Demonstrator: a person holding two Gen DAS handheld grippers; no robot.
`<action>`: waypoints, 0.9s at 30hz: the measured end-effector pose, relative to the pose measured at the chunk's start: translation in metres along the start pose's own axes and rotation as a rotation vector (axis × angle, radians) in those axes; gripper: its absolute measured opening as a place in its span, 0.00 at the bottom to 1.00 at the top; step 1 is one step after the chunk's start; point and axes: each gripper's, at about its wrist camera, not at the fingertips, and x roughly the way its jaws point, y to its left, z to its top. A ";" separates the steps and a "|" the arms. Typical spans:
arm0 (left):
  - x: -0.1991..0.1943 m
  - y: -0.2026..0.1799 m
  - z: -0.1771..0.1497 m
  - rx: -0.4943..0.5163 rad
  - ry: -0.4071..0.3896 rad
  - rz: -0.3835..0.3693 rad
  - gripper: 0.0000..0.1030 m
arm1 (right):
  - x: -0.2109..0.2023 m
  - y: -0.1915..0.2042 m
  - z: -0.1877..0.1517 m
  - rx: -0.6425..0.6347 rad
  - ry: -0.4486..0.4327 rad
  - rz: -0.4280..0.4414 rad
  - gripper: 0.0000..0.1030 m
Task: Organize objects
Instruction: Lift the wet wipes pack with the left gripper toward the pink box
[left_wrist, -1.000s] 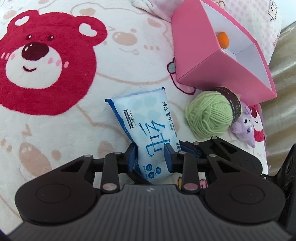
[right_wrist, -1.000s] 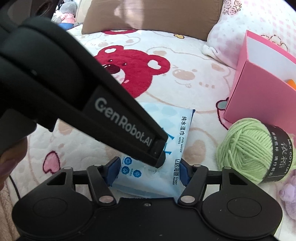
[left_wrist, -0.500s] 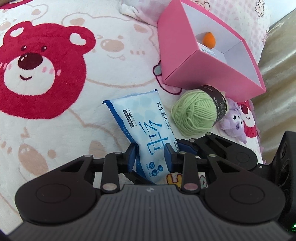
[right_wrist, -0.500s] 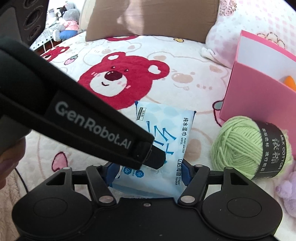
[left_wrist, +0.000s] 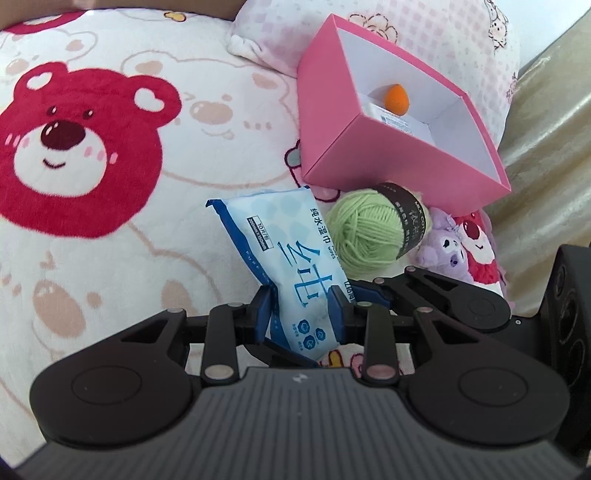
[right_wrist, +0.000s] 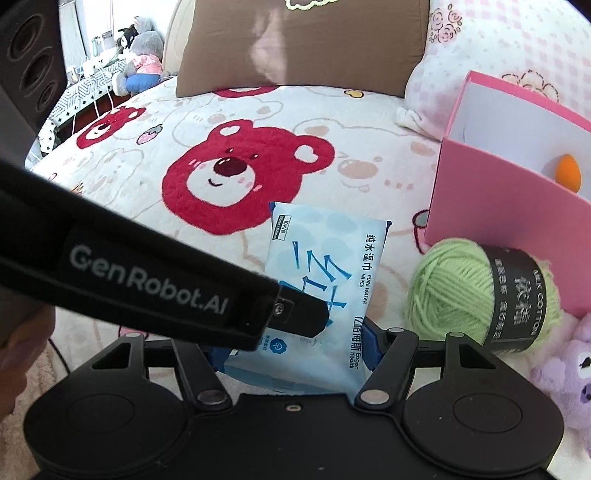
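A blue-and-white pack of wet wipes (left_wrist: 291, 266) is held off the bear-print blanket by both grippers. My left gripper (left_wrist: 301, 314) is shut on its lower end. My right gripper (right_wrist: 295, 350) is shut on the same pack (right_wrist: 325, 266), under the left gripper's arm (right_wrist: 147, 280) that crosses the right wrist view. An open pink box (left_wrist: 373, 147) with white inside stands to the right and holds an orange sponge (left_wrist: 396, 96). A green yarn ball (left_wrist: 369, 232) with a dark label lies in front of the box.
Small purple and red plush toys (left_wrist: 461, 247) lie right of the yarn. A pink pillow (right_wrist: 461, 70) and a brown cushion (right_wrist: 295, 40) sit at the back. A side table with plush toys (right_wrist: 144, 62) stands far left. The blanket's red bear print (left_wrist: 74, 147) lies left.
Both grippers have risen with the wipes pack and drawn back, so the box, its orange sponge and more of the bed now show.
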 end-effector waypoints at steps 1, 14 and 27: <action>0.000 0.000 -0.001 0.000 0.006 -0.001 0.30 | 0.000 0.002 0.000 -0.011 0.004 -0.003 0.68; -0.023 -0.027 0.001 -0.033 -0.042 -0.006 0.30 | -0.031 -0.007 0.015 -0.006 -0.022 0.027 0.67; -0.048 -0.077 0.021 0.036 0.013 -0.007 0.30 | -0.077 -0.015 0.033 -0.015 -0.006 -0.008 0.67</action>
